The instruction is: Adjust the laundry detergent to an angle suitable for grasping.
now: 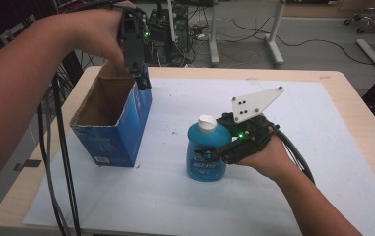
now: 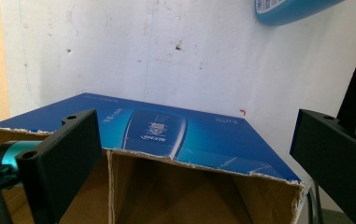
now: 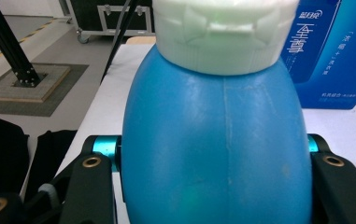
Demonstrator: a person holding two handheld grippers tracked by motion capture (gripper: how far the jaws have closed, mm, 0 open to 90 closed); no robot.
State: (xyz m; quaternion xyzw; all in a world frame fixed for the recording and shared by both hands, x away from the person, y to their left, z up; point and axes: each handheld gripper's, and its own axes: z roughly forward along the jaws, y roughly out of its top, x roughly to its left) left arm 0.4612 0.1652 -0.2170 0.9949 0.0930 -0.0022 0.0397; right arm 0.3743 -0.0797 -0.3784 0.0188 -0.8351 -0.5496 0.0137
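A pale wooden counter (image 1: 352, 118) stands in front of me, most of its top covered by a white sheet (image 1: 175, 196) that is scuffed and speckled with small marks, one of them a tiny red fleck near the box. Beyond the far edge lies a grey floor with loose cables (image 1: 303, 44), the white legs of another desk (image 1: 273, 44) and the wheeled base of an office chair (image 1: 369, 22) in the far right corner; in the right gripper view a black tripod-like stand (image 3: 7, 46) and a wheeled black case (image 3: 101, 18) sit on that floor too. The blue bottle (image 1: 205, 152) stands upright near the middle of the sheet, its long axis vertical, its white cap (image 1: 207, 123) pointing straight up and its label facing the near side. The right gripper (image 1: 209, 156) comes in from the right, held about level, and its fingers (image 3: 89, 186) are clamped on the bottle's rounded body, one on each side, below the cap. To the left, well apart from the bottle, an open blue carton (image 1: 113, 123) stands tilted on the sheet, its torn open top facing up. The left gripper (image 1: 141, 81) points down at the carton's far right corner, its fingers (image 2: 59, 158) spread apart on either side of the carton's rim, pressing on nothing that I can see.
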